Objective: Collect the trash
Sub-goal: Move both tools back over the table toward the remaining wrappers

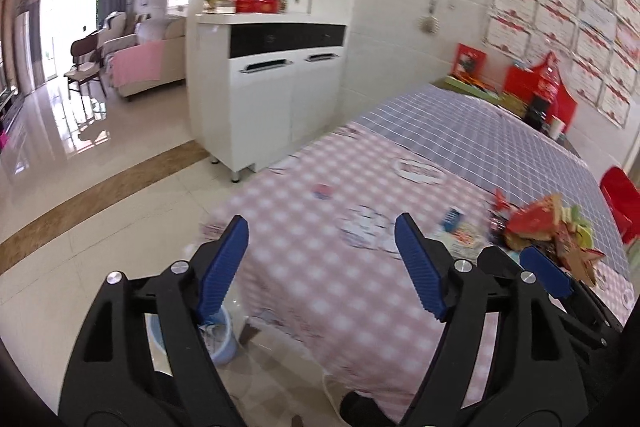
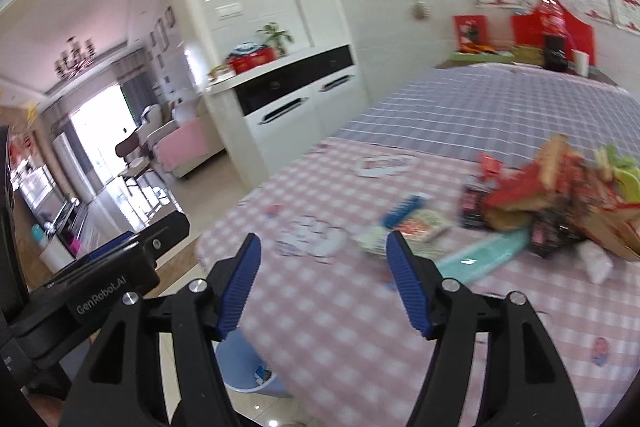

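Note:
A heap of trash (image 1: 548,231) lies on the pink checked tablecloth (image 1: 320,287): red and brown wrappers, green scraps and small packets. In the right wrist view the heap (image 2: 560,195) sits right of the fingers, with a teal packet (image 2: 484,255) and a blue-edged packet (image 2: 404,211) nearer. A light blue bin (image 2: 252,367) stands on the floor at the table's near corner, with some scraps inside. My left gripper (image 1: 322,219) hovers open over the cloth's near edge, holding nothing. My right gripper (image 2: 324,235) is open and empty as well, left of the heap.
A white cabinet (image 1: 276,99) stands beyond the table's far left corner. Red boxes and a cup (image 2: 580,61) line the wall end of the table. Glossy tiled floor (image 1: 100,187) runs left toward a living room with chairs. The left tool's black housing (image 2: 100,291) shows beside my right gripper.

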Demonstrator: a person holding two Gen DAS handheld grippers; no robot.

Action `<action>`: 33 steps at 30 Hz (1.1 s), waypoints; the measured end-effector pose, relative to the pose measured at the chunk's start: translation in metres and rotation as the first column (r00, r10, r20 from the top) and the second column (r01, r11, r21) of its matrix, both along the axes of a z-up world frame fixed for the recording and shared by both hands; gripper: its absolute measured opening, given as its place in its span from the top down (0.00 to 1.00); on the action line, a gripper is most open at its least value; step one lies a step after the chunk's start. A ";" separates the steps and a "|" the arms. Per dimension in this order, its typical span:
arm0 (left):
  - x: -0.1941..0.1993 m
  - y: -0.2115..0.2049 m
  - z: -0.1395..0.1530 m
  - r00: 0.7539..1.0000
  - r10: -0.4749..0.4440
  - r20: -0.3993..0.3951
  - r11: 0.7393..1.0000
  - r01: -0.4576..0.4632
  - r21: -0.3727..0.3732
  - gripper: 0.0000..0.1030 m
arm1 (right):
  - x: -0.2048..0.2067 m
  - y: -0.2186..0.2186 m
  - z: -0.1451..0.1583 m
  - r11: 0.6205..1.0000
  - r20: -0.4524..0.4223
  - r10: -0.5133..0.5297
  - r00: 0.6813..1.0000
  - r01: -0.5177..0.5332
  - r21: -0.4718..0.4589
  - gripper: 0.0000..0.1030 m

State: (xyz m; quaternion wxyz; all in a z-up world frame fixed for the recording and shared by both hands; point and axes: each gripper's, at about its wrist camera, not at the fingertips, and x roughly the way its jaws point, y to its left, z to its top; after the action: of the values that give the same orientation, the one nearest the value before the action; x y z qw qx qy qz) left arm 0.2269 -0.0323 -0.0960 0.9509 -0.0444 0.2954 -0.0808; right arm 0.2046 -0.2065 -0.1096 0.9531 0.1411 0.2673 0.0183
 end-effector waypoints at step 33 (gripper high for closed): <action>0.028 -0.102 -0.060 0.973 -0.021 -0.231 0.997 0.039 0.072 0.22 | -0.009 -0.118 -0.050 0.984 -0.103 -0.115 0.988 0.128 0.126 0.30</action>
State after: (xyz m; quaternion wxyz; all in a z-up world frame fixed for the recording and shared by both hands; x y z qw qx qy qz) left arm 0.2547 -0.1345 -0.1560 0.9099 -0.0128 0.4073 -0.0782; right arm 0.1958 -0.3244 -0.1598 0.9271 0.2209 0.3015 -0.0289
